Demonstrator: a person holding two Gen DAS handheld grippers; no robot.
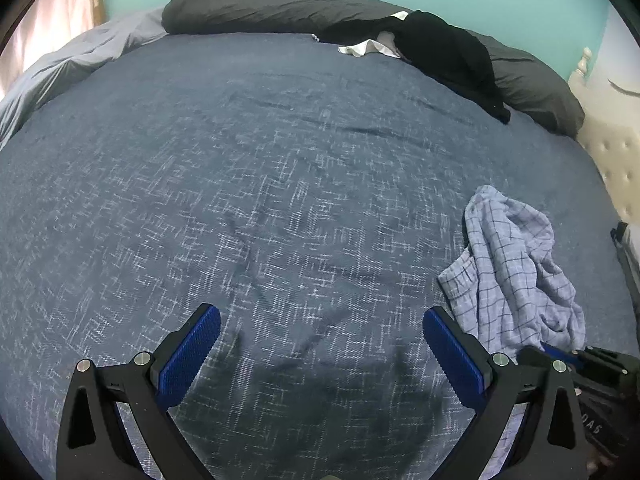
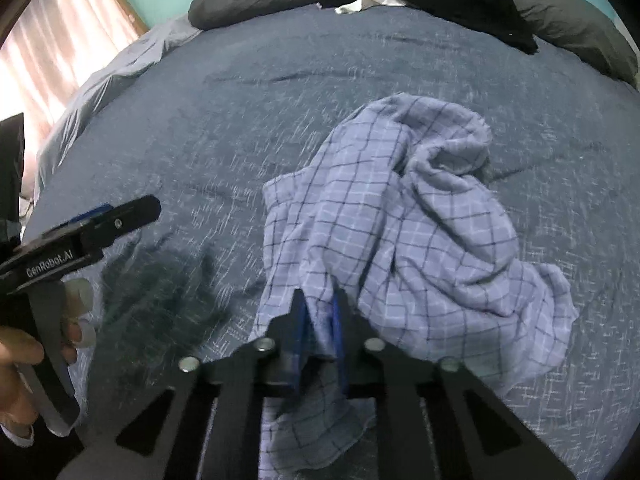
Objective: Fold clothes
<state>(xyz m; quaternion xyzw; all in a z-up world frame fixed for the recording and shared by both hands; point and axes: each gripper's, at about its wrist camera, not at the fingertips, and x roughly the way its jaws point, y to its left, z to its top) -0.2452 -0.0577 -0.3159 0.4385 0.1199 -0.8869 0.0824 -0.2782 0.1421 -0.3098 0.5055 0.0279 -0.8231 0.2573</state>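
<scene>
On bed (image 1: 280, 160): my checked cloth (image 2: 420, 216), crumpled
Right tongs (image 2: 320, 320): clamped on cloth edge
Left tongs (image 1: 320, 344): wide apart, probably just above bed

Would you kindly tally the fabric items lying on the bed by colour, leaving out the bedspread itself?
Light blue checked garment: 1
Black garment: 1
White cloth, partly under the black one: 1
Dark grey pillows: 2
Pale grey-blue sheet, bunched at the far left edge: 1
Total: 6
</scene>
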